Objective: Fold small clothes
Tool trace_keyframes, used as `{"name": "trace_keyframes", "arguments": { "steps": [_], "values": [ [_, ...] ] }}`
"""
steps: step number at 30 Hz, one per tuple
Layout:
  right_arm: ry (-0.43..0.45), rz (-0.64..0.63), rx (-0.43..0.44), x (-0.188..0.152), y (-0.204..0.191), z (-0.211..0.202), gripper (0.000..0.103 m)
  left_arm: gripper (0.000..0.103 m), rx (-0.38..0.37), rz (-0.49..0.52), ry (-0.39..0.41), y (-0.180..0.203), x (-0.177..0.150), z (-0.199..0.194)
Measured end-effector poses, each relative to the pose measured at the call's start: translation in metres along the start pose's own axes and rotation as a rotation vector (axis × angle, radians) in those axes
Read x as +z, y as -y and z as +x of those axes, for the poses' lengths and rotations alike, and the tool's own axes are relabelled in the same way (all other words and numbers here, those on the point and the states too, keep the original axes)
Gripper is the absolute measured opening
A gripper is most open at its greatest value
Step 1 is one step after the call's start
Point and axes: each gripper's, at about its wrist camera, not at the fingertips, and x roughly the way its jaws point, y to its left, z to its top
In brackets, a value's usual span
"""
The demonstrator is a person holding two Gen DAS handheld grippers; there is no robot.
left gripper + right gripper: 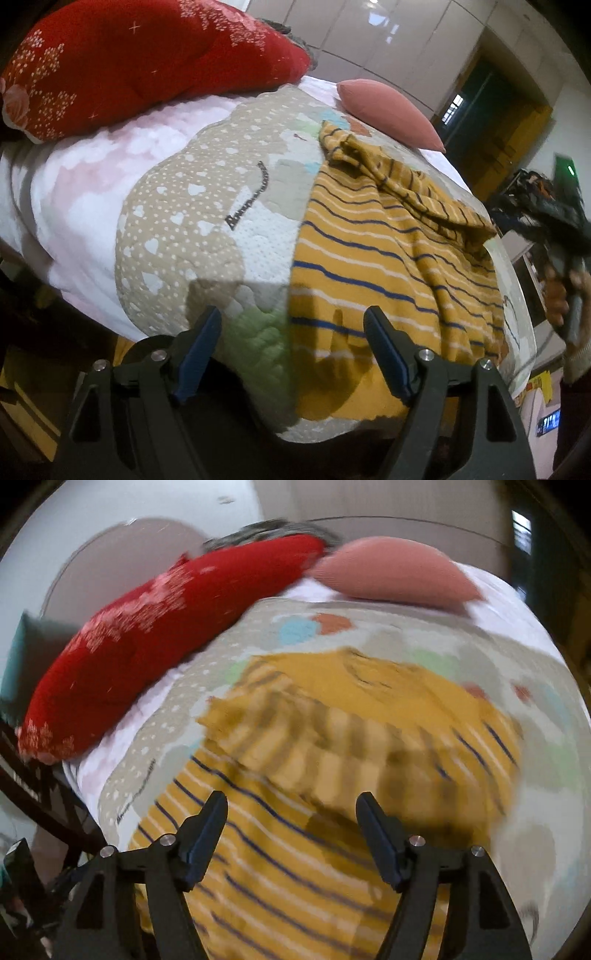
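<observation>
A small mustard-yellow garment with blue and white stripes lies on a patterned quilt on a bed, with one part folded over on its far right side. My left gripper is open and empty above the garment's near left edge. My right gripper is open and empty above the garment, whose folded part looks blurred in the right wrist view. The right gripper also shows in the left wrist view, held in a hand at the far right.
A red patterned cushion lies at the bed's far left and a pink pillow at the far end. A pale pink blanket lies under the quilt. White cabinets and a dark doorway stand beyond the bed.
</observation>
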Motion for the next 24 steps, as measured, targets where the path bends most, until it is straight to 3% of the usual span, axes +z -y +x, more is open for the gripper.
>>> {"name": "trace_keyframes", "arguments": {
  "steps": [5, 11, 15, 19, 22, 24],
  "values": [
    [0.034, 0.203, -0.008, -0.053, 0.070, -0.039, 0.082, 0.081, 0.016, 0.016, -0.045, 0.004, -0.004, 0.009],
    [0.006, 0.408, 0.082, -0.115, 0.124, -0.032, 0.083, 0.081, 0.042, 0.079, -0.029, 0.020, 0.016, 0.018],
    [-0.008, 0.438, 0.117, -0.136, 0.127, -0.019, 0.083, 0.086, 0.026, 0.134, -0.029, 0.034, 0.034, 0.036],
    [0.011, 0.439, 0.131, -0.145, 0.121, -0.012, 0.086, 0.086, -0.025, 0.085, -0.118, 0.033, 0.043, 0.072],
    [0.021, 0.444, 0.152, -0.146, 0.119, -0.010, 0.088, 0.090, -0.022, 0.066, -0.112, 0.034, 0.040, 0.077],
    [0.025, 0.443, 0.163, -0.148, 0.117, -0.008, 0.088, 0.090, -0.062, 0.042, -0.117, 0.033, 0.037, 0.075]
  ]
}}
